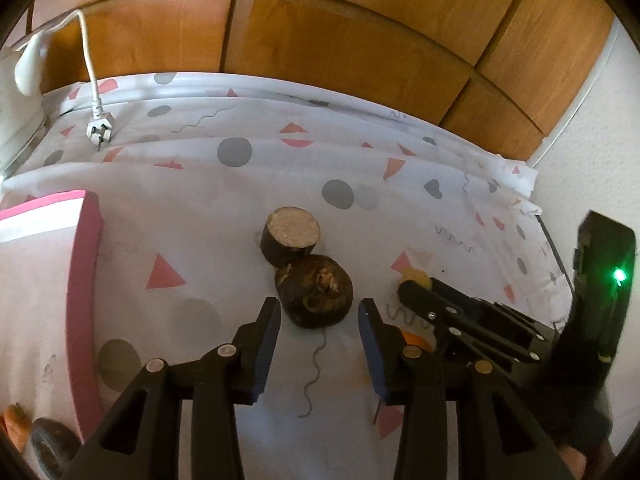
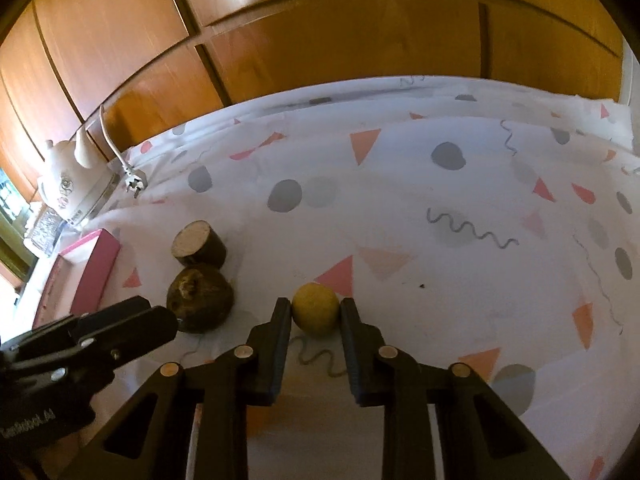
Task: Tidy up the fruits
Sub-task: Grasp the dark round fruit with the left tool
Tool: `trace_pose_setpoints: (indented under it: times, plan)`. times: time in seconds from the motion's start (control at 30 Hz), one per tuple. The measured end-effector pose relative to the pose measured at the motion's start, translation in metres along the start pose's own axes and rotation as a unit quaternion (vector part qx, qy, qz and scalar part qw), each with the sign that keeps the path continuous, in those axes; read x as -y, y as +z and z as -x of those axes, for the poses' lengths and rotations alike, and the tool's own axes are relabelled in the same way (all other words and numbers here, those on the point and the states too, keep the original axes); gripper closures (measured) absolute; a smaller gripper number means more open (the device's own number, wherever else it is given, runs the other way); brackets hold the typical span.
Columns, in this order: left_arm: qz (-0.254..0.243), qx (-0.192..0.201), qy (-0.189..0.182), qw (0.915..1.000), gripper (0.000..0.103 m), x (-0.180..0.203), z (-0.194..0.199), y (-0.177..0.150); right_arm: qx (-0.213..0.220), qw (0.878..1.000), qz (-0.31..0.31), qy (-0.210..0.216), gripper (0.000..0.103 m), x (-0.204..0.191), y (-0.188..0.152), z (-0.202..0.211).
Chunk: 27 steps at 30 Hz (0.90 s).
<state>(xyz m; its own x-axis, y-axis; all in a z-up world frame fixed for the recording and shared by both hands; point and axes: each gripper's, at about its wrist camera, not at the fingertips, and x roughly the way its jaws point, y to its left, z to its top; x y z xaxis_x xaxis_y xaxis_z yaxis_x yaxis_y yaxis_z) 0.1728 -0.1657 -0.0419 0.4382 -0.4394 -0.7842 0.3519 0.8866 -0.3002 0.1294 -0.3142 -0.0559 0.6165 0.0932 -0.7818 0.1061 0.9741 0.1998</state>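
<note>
A round dark brown fruit [image 1: 316,294] lies on the patterned cloth, with a cut dark stub [image 1: 290,234] just behind it. My left gripper [image 1: 318,314] is open, its fingertips on either side of the brown fruit's near edge. A small yellow fruit [image 2: 315,307] sits between the tips of my right gripper [image 2: 315,312], whose fingers press against its two sides. In the left wrist view the yellow fruit [image 1: 418,278] peeks out behind the right gripper. The brown fruit [image 2: 200,300] and stub [image 2: 198,244] also show in the right wrist view.
A pink box [image 1: 86,288] stands at the left, with an orange item [image 1: 14,424] and a dark item [image 1: 50,446] by its near corner. A white kettle [image 2: 74,178] and its plug [image 1: 98,132] lie at the back left. Wooden cabinet doors [image 1: 340,48] close the far side.
</note>
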Motion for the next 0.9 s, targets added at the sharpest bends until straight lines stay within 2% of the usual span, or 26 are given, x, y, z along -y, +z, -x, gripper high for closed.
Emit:
trace_pose_setpoints:
  times: [0.1,0.17,0.5,0.63,0.9]
  plan:
    - [0.005,-0.002,-0.005,1.0,0.06,0.002,-0.004,0.003,0.01,1.0,-0.003,-0.023,0.078,0.005,-0.003,0.004]
    - [0.009,-0.002,-0.007,0.9999,0.056,0.003,-0.007,0.006,0.019,0.999,-0.007,-0.042,0.078,0.01,-0.006,0.007]
    - [0.007,0.002,0.028,0.9996,0.055,0.011,-0.022,0.014,0.029,0.998,-0.012,-0.05,0.078,0.016,-0.01,0.01]
    - [-0.003,-0.014,0.042,0.999,0.055,0.014,-0.033,0.008,0.03,0.998,-0.013,-0.05,0.078,0.016,-0.012,0.012]
    - [-0.009,0.005,0.036,0.9993,0.057,0.007,-0.016,-0.008,0.03,0.999,-0.018,-0.042,0.078,0.018,-0.013,0.01]
